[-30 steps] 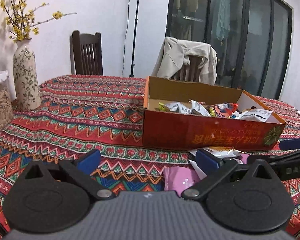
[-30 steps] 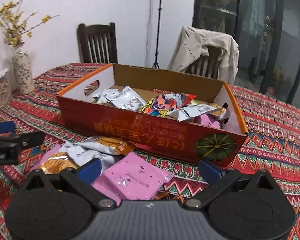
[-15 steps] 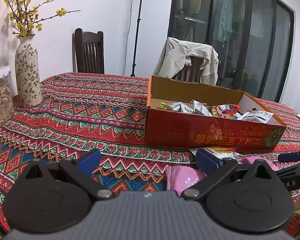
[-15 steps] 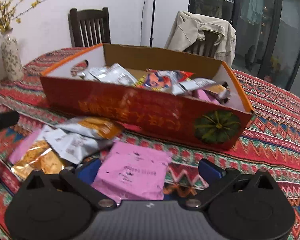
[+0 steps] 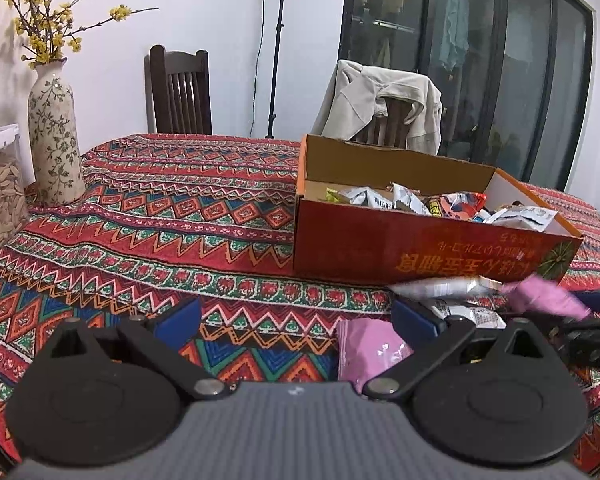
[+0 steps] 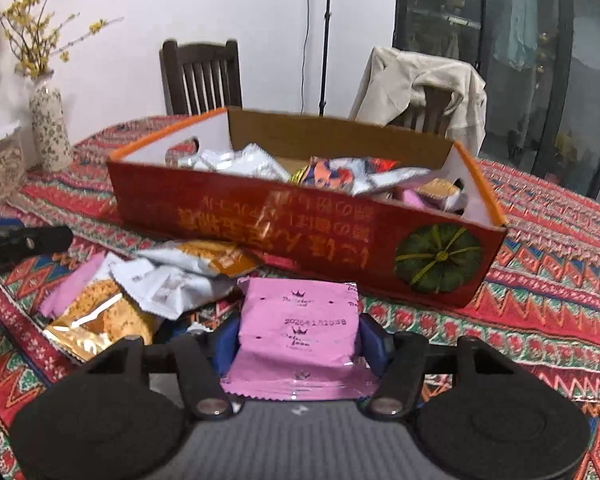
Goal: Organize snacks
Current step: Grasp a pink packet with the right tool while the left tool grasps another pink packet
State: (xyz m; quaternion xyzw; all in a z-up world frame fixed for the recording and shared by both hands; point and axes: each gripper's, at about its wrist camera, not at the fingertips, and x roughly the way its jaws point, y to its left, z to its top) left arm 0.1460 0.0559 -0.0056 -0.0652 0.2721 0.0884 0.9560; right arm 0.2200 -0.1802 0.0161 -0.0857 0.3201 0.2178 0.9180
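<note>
My right gripper (image 6: 298,340), jaws just closing, now clamps pink snack packet (image 6: 298,332) in front of red cardboard box (image 6: 284,232). Pickup made; box drop next, I judge. Left gripper (image 5: 296,316) spread, empty, above tabletop (image 5: 180,216).

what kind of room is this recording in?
Most likely a home dining room. A table under a red patterned woven tablecloth, dark wooden slat-back chairs, one draped with a beige jacket, and a floral ceramic vase of yellow blossoms.
</note>
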